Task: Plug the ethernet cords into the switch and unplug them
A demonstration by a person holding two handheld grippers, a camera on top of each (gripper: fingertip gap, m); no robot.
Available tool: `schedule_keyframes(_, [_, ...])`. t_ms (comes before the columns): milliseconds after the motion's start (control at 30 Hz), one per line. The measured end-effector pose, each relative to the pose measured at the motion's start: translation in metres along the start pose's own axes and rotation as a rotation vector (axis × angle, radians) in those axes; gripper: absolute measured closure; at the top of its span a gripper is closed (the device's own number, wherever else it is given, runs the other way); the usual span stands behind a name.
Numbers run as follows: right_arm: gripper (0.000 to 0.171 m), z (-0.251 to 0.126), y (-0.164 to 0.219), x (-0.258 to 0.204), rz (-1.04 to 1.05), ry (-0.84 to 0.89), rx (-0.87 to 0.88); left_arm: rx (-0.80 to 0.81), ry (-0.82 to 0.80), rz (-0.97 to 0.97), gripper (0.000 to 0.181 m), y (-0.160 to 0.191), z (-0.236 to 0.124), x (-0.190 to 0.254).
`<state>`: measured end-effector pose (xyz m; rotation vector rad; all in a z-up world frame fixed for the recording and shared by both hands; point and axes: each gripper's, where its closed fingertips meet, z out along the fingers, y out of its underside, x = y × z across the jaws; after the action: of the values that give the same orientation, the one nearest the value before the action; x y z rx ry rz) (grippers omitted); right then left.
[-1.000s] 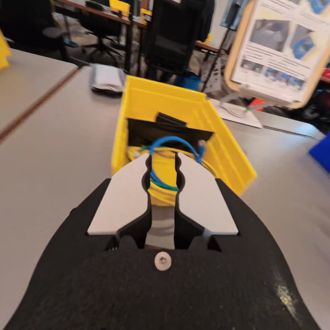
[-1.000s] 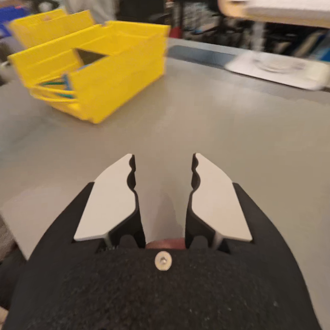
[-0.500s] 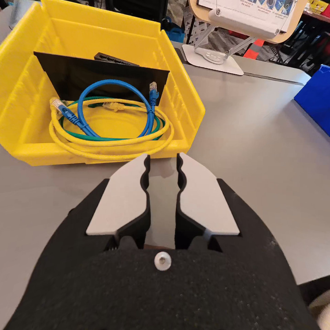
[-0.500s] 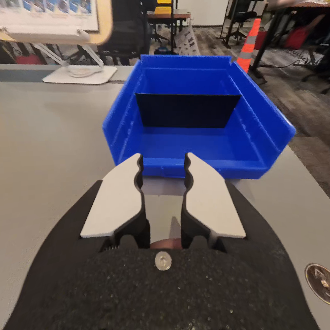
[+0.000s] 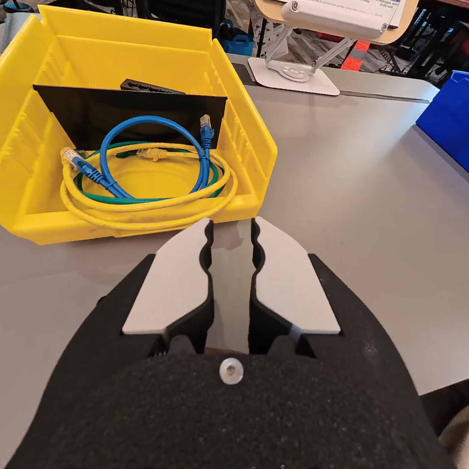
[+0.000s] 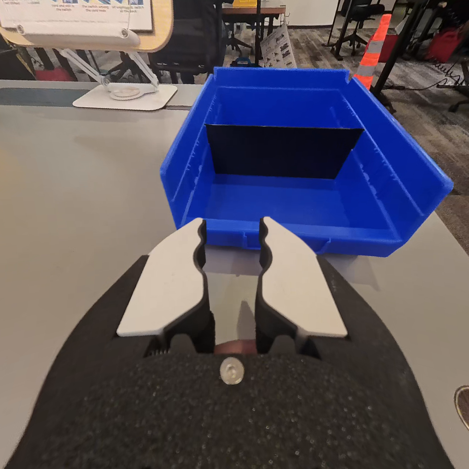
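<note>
Only the left wrist view shows the coiled yellow cord (image 5: pixel 142 210), green cord (image 5: pixel 152 200) and blue cord (image 5: pixel 154 121), lying in the front compartment of a ribbed yellow bin (image 5: pixel 243 142), with the black switch (image 5: pixel 152 89) edging above a glossy black divider (image 5: pixel 132 111). The right wrist view alone takes in the whole blue bin (image 6: pixel 431 177) with its matte dark divider (image 6: pixel 279 149). Both the left gripper (image 5: pixel 231 223) and right gripper (image 6: pixel 232 223) hang over the smooth grey table (image 5: pixel 355 203), scalloped fingers spread, holding nothing.

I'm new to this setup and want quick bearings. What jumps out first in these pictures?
The yellow bin ahead of the left gripper holds coiled blue, green and yellow cables. The blue bin before the right gripper looks empty.
</note>
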<state>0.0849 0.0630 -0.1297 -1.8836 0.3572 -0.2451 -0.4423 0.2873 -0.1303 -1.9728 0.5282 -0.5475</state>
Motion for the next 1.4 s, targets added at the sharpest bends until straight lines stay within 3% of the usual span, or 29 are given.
schedule_keyframes(800, [0.135, 0.006, 0.003, -0.039, -0.253, -0.043, -0.009, -0.081, 0.033, 0.014, 0.151, 0.013, 0.013, 0.008])
schedule_keyframes(1200, [0.135, 0.002, -0.001, -0.044, -0.261, -0.053, 0.008, -0.080, 0.060, 0.025, 0.151, 0.013, 0.013, 0.013])
schedule_keyframes(1333, [0.135, 0.006, 0.004, -0.044, -0.275, -0.047, -0.009, -0.046, 0.021, 0.066, 0.158, -0.015, 0.025, 0.003])
schedule_keyframes(1400, [0.135, 0.007, 0.006, -0.044, -0.271, -0.049, -0.011, -0.141, -0.021, 0.027, 0.150, -0.034, 0.042, -0.012])
